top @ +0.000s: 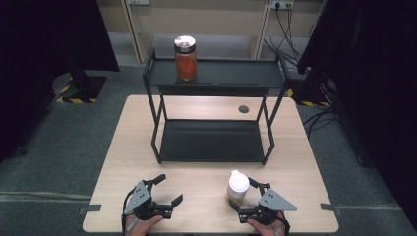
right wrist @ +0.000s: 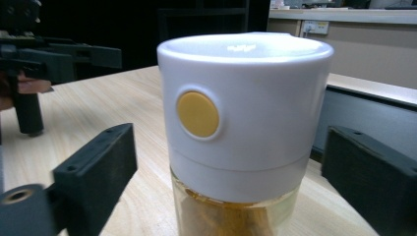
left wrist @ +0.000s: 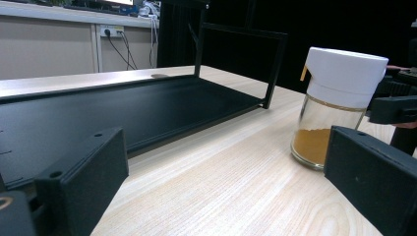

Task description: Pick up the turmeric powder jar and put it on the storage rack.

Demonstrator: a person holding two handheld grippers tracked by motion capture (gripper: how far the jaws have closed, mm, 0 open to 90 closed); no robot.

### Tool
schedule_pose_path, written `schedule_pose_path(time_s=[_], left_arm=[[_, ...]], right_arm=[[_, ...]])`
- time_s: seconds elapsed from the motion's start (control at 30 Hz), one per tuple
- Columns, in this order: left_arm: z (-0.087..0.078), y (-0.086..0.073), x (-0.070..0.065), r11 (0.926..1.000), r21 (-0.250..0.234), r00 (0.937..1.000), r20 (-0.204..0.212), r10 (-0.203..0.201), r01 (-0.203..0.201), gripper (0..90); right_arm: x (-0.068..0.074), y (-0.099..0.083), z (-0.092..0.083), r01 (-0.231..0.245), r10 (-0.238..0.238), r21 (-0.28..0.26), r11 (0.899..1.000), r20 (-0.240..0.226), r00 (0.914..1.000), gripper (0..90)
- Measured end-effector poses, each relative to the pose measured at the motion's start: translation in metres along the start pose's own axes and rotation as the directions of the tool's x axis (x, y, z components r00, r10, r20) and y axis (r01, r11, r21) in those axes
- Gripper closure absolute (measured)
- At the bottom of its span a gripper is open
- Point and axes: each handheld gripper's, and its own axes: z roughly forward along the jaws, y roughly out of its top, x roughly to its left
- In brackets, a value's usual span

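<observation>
The right gripper (top: 244,199) sits at the near edge of the wooden table (top: 113,162), its jaws spread either side of a small glass spice jar (top: 237,189) with a tall white cap — the pads (right wrist: 96,162) stand just off the cap on both sides, so nothing is gripped yet. I'd judge the jar light, being only partly filled with ochre powder, but rigid, smooth and breakable; the plastic cap with its yellow button (right wrist: 197,114) looks less slippery than the glass below, though a low grip on the glass body would be safer if the cap lifts off. The hand lies low behind the jar, gripper level and pointing away from the person. To its left the left gripper (top: 167,189) rests open and empty. Beyond both stands a black two-tier rack (top: 157,142) — on its top shelf, well away, a jar of orange-red preserve (top: 186,58).
</observation>
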Motion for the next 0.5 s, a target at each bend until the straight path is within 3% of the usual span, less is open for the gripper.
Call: schedule_pose_path(time_s=[0.17,0.5], left_arm=[[0.0002,0.0001,0.0000,1.0000,0.003,1.0000,0.005,0.003,-0.003,2.1],[0.0010,0.0004,-0.0006,0.9999,0.008,0.9999,0.008,0.008,-0.008,2.1]], right_arm=[[-0.0008,0.0013,0.0056,-0.013,0.013,0.015,1.000,0.003,0.9999,14.3],[-0.0013,0.0061,0.0110,0.012,-0.013,0.047,0.999,0.005,0.9999,26.2]])
